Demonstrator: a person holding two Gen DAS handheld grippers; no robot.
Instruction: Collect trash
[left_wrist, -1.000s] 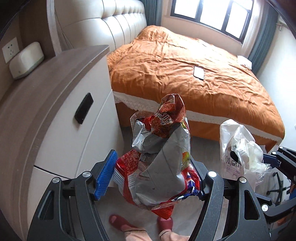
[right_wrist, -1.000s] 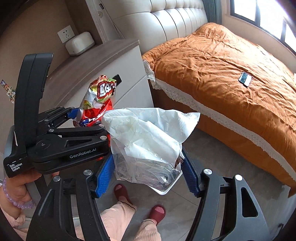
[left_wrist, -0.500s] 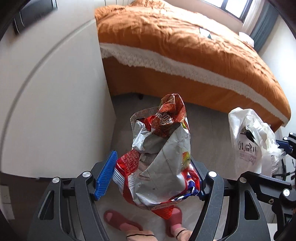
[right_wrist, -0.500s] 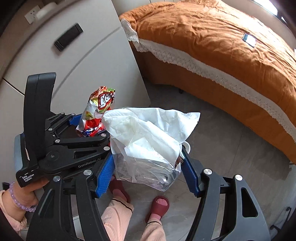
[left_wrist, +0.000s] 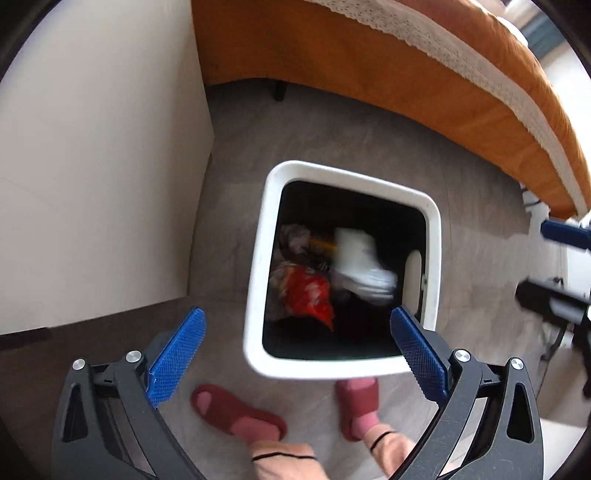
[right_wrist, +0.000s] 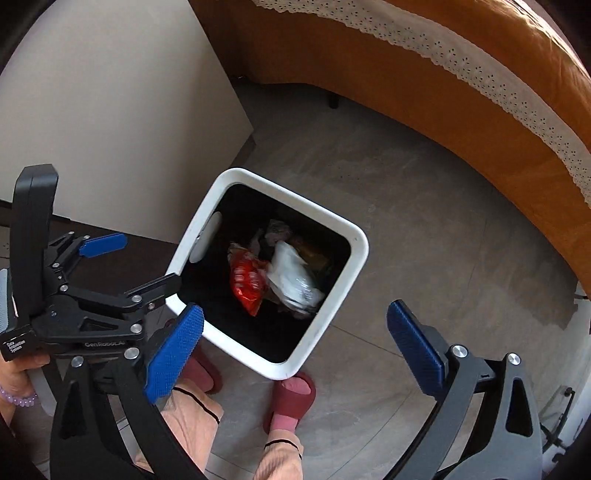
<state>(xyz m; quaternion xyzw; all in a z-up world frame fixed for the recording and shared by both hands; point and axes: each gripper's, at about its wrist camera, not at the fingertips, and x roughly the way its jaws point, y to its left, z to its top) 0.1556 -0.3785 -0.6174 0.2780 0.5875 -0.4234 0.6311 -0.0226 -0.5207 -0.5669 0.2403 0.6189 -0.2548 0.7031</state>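
Both grippers, left (left_wrist: 297, 354) and right (right_wrist: 291, 349), hang over the bin (right_wrist: 360, 254), fingers spread wide and empty; inside lie a red wrapper (right_wrist: 246, 282) and white bag (right_wrist: 295, 277). Bed (right_wrist: 461, 92) beyond, cabinet (left_wrist: 96, 166) beside, slippers (left_wrist: 236, 410) below.

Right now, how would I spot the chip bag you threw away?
Find the orange bed; on the floor beside it stands a white bin with a black inside. The chip bag lies in there, left of a white plastic bag. It is the only bright red thing in the bin.
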